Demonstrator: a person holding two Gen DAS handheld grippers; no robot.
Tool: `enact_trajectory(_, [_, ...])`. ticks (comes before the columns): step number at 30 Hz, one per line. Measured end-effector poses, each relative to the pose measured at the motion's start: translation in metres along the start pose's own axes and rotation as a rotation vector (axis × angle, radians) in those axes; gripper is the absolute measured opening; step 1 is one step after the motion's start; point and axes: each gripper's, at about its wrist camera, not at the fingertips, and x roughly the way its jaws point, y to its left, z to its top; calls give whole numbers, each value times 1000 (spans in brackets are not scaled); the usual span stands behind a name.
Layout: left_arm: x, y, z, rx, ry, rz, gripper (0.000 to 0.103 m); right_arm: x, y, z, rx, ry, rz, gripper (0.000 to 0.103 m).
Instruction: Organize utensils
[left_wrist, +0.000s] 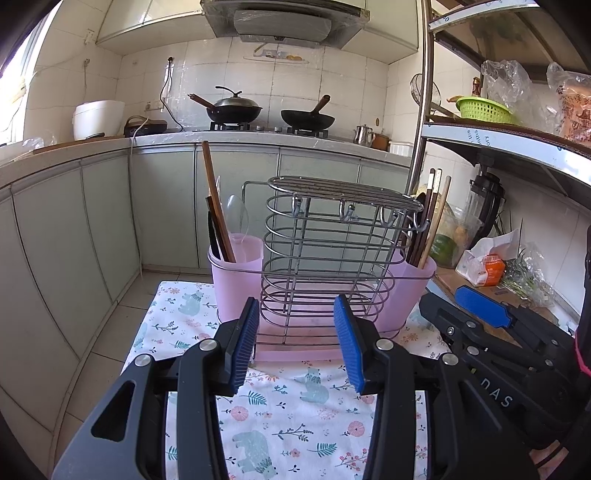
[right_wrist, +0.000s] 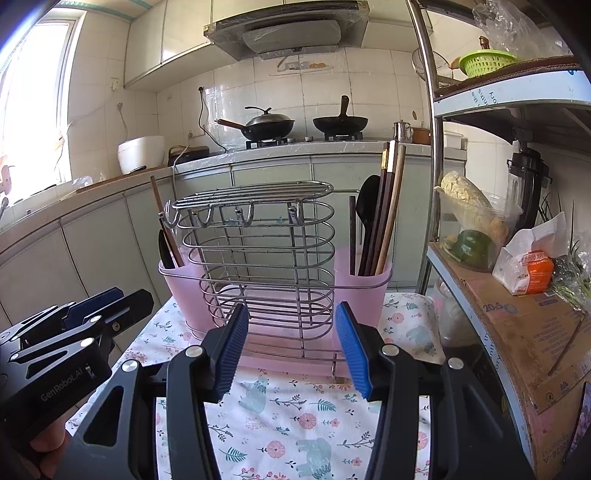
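Left gripper (left_wrist: 297, 341): jaws apart, nothing btwn the blue pads, hovering over the floral cloth (left_wrist: 291, 424) just short of the wire utensil rack (left_wrist: 325, 254). Right gripper (right_wrist: 291, 347): same, jaws apart and empty, aimed at the same rack from the other side. Each gripper shows at the edge of the other's view, side by side.

Rack stands on the cloth-covered table w/ 2 pink cups. In the left wrist view, the left pink cup (left_wrist: 240, 273) holds brown chopsticks (left_wrist: 216, 206), a clear spoon (left_wrist: 236, 218) and a dark utensil. In the right wrist view, the right pink cup (right_wrist: 364, 291) holds several chopsticks (right_wrist: 388, 206) + a black spoon (right_wrist: 369, 206). Wire centre basket looks empty; 4 hooks under its top.

Beyond: counter w/ 2 woks (left_wrist: 236, 109) on the stove, rice cooker (left_wrist: 98, 118) at left. Metal shelf (right_wrist: 491, 99) on the right w/ a green basket (right_wrist: 485, 62) and bags.
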Motion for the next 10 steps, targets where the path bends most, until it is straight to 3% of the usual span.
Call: enact_trajectory(10, [7,1,-1,-1,16,3,43,4,-4,0,5,9,1,49])
